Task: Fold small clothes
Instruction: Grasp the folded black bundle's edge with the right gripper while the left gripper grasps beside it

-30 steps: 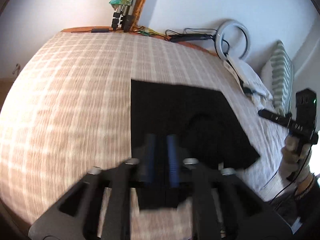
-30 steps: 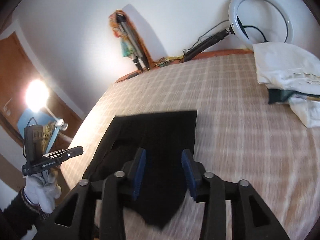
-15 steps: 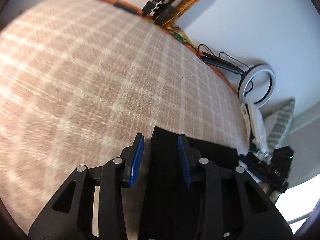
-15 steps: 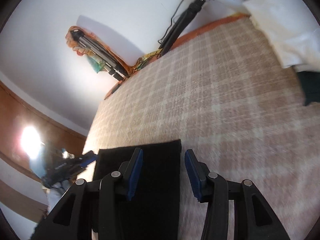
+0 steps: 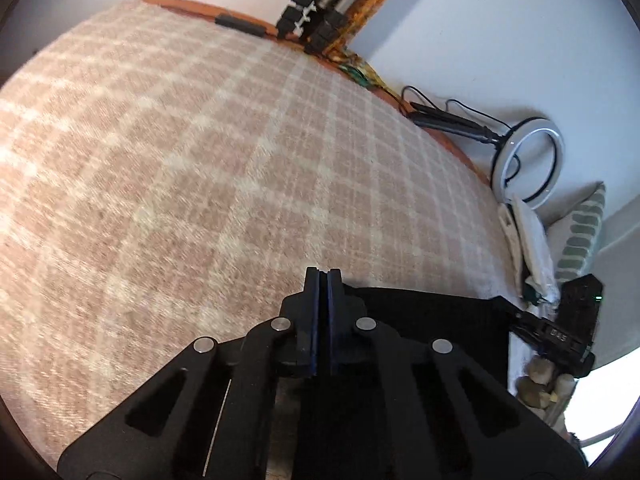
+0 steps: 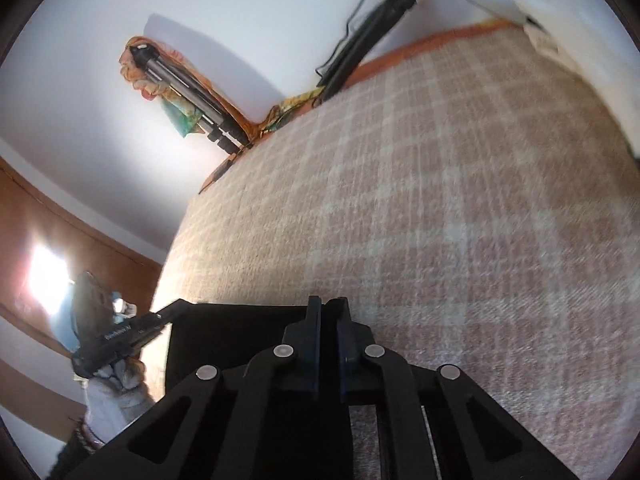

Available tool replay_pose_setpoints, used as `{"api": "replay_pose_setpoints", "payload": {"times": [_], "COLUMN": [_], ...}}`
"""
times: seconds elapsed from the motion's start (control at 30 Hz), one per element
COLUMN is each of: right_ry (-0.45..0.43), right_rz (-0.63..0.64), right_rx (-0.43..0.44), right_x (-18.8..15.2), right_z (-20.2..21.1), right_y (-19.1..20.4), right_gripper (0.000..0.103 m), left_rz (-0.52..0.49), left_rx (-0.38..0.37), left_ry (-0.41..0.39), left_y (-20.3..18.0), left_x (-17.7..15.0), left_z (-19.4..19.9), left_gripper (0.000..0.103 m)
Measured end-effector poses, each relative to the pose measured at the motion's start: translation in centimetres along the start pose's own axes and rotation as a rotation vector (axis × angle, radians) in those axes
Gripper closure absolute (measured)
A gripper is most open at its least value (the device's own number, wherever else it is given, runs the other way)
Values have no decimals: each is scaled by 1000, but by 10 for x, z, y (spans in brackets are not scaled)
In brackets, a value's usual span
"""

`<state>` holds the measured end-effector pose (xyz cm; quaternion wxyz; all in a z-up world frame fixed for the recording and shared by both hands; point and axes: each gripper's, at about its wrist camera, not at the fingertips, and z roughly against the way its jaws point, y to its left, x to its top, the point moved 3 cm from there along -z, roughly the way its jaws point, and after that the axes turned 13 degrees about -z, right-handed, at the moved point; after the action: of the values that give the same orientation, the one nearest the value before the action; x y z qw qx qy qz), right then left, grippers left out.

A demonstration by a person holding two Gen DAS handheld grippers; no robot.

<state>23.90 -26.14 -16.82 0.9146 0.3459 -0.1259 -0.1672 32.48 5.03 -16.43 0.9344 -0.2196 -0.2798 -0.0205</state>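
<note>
Black garment (image 5: pixel 424 312) flat on checked bedspread (image 5: pixel 224 168); left gripper (image 5: pixel 322 276) and right gripper (image 6: pixel 329 305) fingers pinched onto its far edge.

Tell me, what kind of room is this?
Most likely a bedroom at home: a bed with a checked blanket, a striped pillow at one end, and a ring light leaning against the wall.

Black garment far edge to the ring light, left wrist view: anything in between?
Only bare checked bedspread runs from the black garment toward the ring light; white folded clothes sit just below the light. Shows in the left wrist view.
</note>
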Motion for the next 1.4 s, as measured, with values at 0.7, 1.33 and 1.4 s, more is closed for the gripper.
{"api": "replay_pose_setpoints", "payload": {"times": [0.7,1.33,1.4], "right_ry": [15,99,110], "right_rz": [-42,-79,-89], "right_rx": [40,102,126], "right_x": [-25,-36,-32], "right_z": [63,42,38], "right_y": [-18,-26,-26], "right_gripper": [48,62,63], "left_rz": [168,453,465], "left_rx": [-55,-217,-244], "left_ry": [5,-2,6], "left_y": [-2,-22,-28], "left_x": [-81,-184,-182], "left_z": [106,94,86], "left_gripper": [56,55,55]}}
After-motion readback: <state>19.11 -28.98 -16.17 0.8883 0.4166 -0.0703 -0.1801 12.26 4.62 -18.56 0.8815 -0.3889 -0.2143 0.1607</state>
